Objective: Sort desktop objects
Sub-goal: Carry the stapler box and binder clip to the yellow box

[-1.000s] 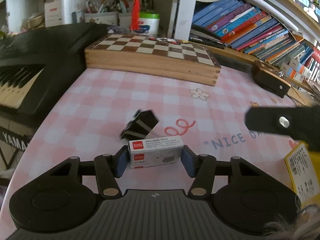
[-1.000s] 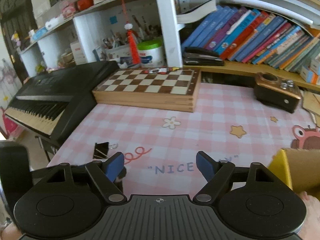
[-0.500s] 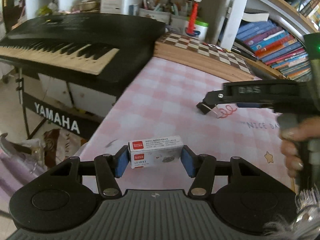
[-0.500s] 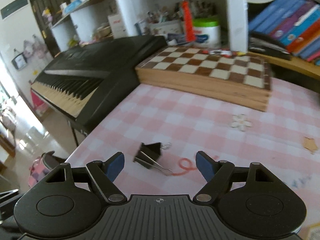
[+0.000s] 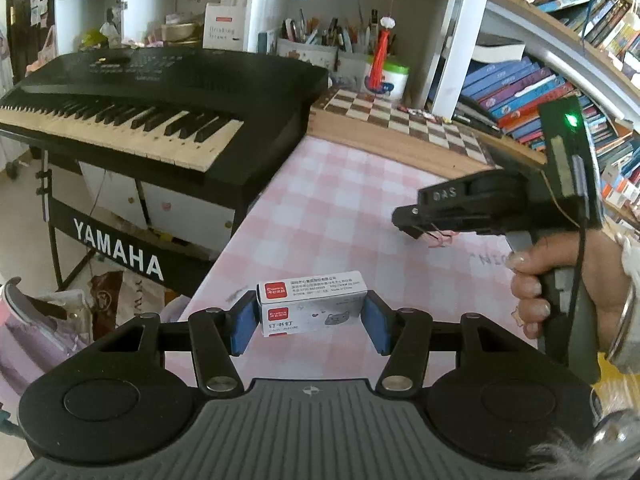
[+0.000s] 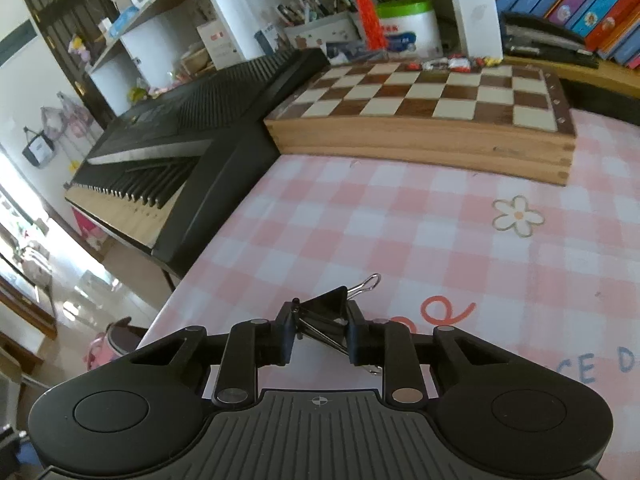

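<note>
My left gripper point(image 5: 310, 316) is shut on a small white staple box point(image 5: 312, 308) with a red label and holds it above the near left edge of the pink checked table point(image 5: 340, 200). My right gripper point(image 6: 320, 334) is shut on a black binder clip point(image 6: 326, 314) with wire handles, low on the table. In the left wrist view the right gripper point(image 5: 412, 224) reaches in from the right, held by a hand point(image 5: 568, 280), and the clip is mostly hidden under it.
A black Yamaha keyboard point(image 5: 140, 104) stands left of the table. A wooden chessboard box point(image 6: 432, 112) lies at the back. Behind it are pen holders point(image 5: 320, 46), a green-lidded tub point(image 6: 408, 24) and a row of books point(image 5: 520, 96).
My right gripper moved down over the binder clip and shut on it. My left gripper, still holding the staple box, swung further left toward the table edge and keyboard.
</note>
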Action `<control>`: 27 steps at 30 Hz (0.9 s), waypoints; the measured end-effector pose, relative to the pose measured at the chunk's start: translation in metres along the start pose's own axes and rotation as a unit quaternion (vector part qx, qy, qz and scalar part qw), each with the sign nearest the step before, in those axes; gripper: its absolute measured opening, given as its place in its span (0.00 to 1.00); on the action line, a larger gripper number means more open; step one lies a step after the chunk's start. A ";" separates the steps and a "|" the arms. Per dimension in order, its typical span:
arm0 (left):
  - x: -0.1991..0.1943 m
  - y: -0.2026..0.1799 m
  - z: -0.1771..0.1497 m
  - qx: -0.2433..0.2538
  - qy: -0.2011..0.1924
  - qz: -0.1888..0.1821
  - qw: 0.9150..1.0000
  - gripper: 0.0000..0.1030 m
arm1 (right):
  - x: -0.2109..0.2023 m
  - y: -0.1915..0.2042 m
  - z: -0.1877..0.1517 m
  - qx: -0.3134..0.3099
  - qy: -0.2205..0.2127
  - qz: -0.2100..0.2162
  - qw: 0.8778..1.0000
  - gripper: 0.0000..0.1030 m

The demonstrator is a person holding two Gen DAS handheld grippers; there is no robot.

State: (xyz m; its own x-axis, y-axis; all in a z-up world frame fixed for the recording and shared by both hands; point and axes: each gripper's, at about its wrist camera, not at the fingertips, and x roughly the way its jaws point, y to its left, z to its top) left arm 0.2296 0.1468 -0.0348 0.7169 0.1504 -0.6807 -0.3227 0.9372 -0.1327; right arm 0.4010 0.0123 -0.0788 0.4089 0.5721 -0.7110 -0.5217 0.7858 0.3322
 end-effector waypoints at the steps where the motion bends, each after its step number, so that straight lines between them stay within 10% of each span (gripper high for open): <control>1: -0.001 0.000 0.001 0.000 -0.002 -0.002 1.000 0.51 | -0.006 0.000 -0.001 0.000 -0.005 -0.001 1.000 0.24; 27: -0.078 0.012 -0.019 -0.002 -0.041 -0.136 0.990 0.51 | -0.171 0.048 -0.073 -0.011 -0.102 -0.064 0.993 0.24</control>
State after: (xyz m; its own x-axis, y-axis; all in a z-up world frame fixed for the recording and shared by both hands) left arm 0.1584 0.1407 0.0032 0.8247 -0.0817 -0.5596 -0.1139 0.9452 -0.3059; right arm 0.2511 -0.0651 0.0133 0.6148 0.5058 -0.6052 -0.4710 0.8509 0.2326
